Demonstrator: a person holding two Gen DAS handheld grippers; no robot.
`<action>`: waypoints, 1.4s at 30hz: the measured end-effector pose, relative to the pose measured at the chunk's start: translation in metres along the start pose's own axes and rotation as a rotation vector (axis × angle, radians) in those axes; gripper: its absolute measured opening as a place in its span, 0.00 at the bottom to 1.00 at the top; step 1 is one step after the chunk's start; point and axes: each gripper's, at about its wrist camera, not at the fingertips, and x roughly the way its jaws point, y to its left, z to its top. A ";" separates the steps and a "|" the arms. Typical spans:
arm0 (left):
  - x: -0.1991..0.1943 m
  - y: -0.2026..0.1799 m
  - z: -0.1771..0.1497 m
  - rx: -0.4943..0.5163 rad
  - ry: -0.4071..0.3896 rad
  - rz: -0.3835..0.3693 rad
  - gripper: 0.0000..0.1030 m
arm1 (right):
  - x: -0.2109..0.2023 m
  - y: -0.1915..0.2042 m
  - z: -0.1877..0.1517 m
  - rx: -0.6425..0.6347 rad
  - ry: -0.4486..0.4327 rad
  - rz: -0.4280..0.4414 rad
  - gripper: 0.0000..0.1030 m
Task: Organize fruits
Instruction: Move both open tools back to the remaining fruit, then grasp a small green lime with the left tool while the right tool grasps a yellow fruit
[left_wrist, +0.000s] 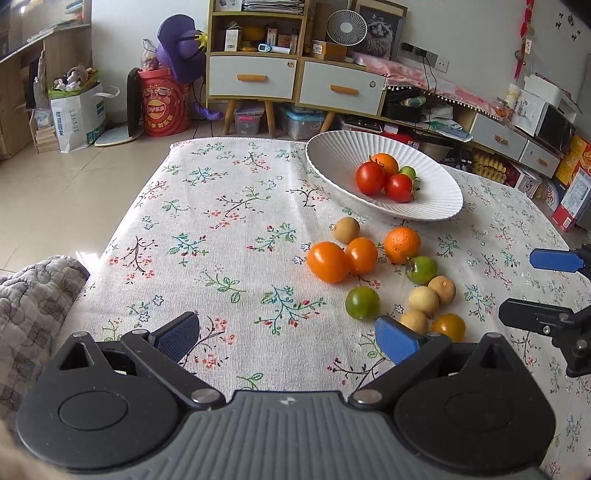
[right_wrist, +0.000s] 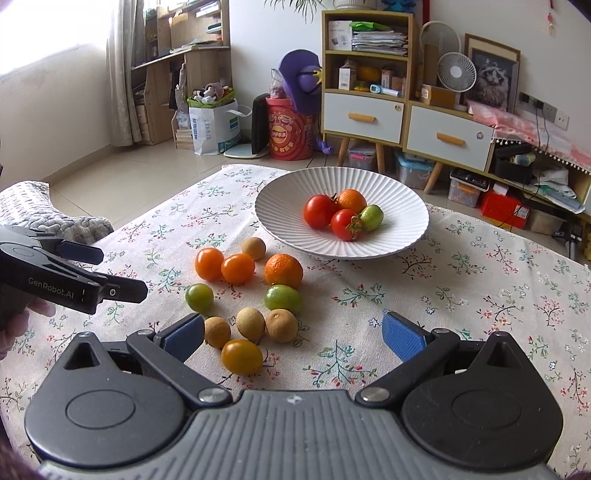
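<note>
Left wrist view. Left gripper (left_wrist: 288, 338): jaws spread wide, nothing between them, held low over the floral tablecloth (left_wrist: 221, 236).
- Loose fruit cluster, ahead and right of the claw: two orange tomatoes (left_wrist: 327, 261), a tangerine (left_wrist: 402, 244), two green tomatoes (left_wrist: 362, 302), several tan longans (left_wrist: 423, 300), a yellow tomato (left_wrist: 448, 326) just beyond the right finger.
- White ribbed bowl (left_wrist: 332, 155), farther ahead and right: holds two red tomatoes (left_wrist: 370, 178), an orange fruit and a green one.
- Right gripper (left_wrist: 539, 288), at the far right edge, fingers apart.

Right wrist view. Right gripper (right_wrist: 293, 338): jaws wide apart, empty.
- Yellow tomato (right_wrist: 242, 356) lies between the fingers, nearer the left one, untouched; longans (right_wrist: 250, 323) just ahead.
- Bowl (right_wrist: 399, 206) straight ahead, beyond the cluster.
- Left gripper (right_wrist: 122, 273) at the left, parted.
</note>
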 end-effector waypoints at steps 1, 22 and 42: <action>0.000 -0.001 -0.001 0.002 0.001 -0.003 0.94 | 0.000 0.000 -0.002 -0.002 0.003 0.002 0.99; 0.025 -0.023 -0.034 0.166 -0.013 -0.026 0.94 | 0.018 0.012 -0.042 -0.116 0.064 0.027 0.99; 0.038 -0.032 -0.024 0.192 -0.106 -0.081 0.80 | 0.028 0.032 -0.036 -0.145 0.048 0.080 0.80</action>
